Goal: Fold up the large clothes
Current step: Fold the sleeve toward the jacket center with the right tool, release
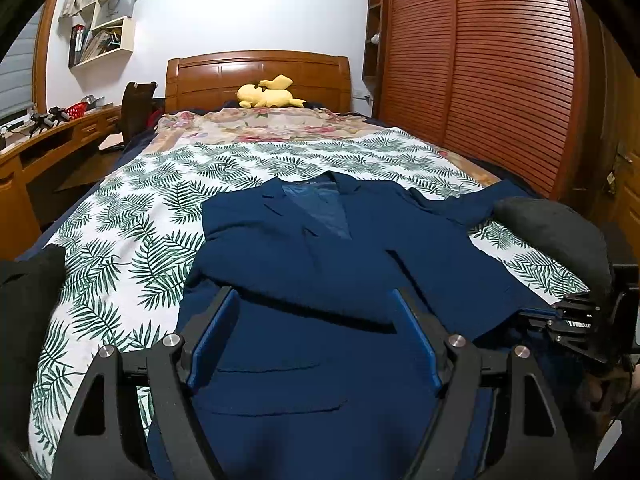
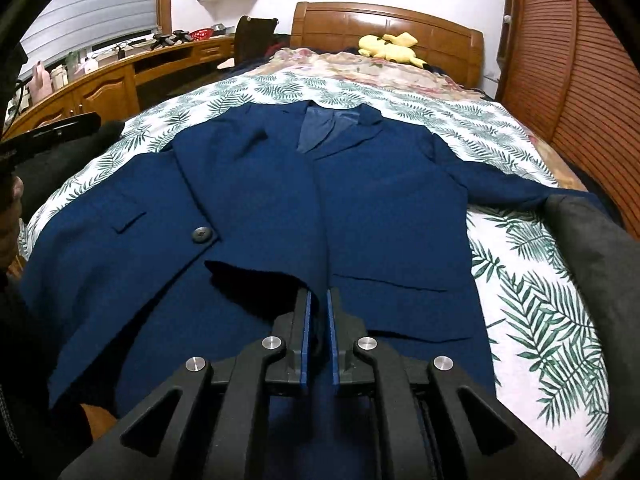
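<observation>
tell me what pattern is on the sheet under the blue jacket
Green fern-like leaves on white. The sheet shows best in the right wrist view, under the jacket.

Matt navy cloth blazer, glossy wooden headboard

Support: wooden-framed bed, covered by white fern-print sheet
Mid-bed: navy blue blazer, spread flat, collar toward headboard
Far end: floral quilt; yellow plush toy beside headboard
</observation>
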